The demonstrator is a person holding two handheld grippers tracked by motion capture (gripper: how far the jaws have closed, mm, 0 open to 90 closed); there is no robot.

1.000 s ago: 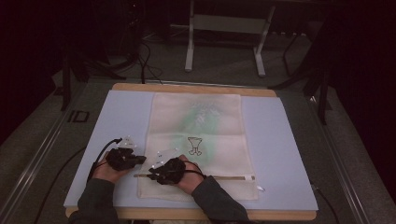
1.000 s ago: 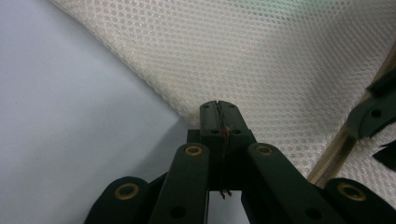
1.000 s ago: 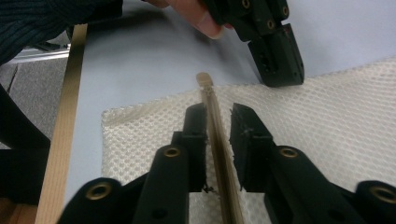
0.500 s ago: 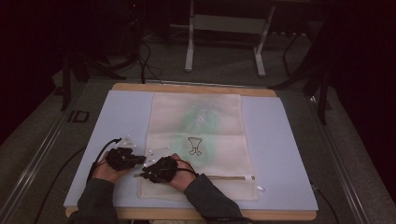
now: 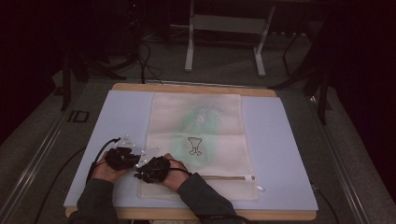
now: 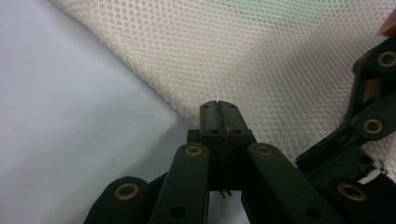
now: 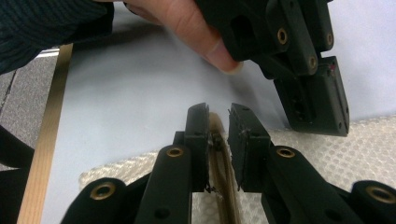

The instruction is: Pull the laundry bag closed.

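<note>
Two grippers work side by side near the front-left corner of the tabletop [image 5: 285, 154] in the high view, the left gripper [image 5: 140, 160] and right gripper [image 5: 138, 176] meeting at the near-left edge of the flat mesh laundry bag [image 5: 198, 140], probably so one can anchor it while the other draws along it. Seen from the left gripper view, the left gripper [image 6: 218, 106] is fully closed at the bag's [image 6: 261, 60] edge, apparently pinning it. Through the right gripper view, the right gripper [image 7: 218, 112] is nearly closed around the beige zipper strip [image 7: 220, 154], seemingly to pull it.
</note>
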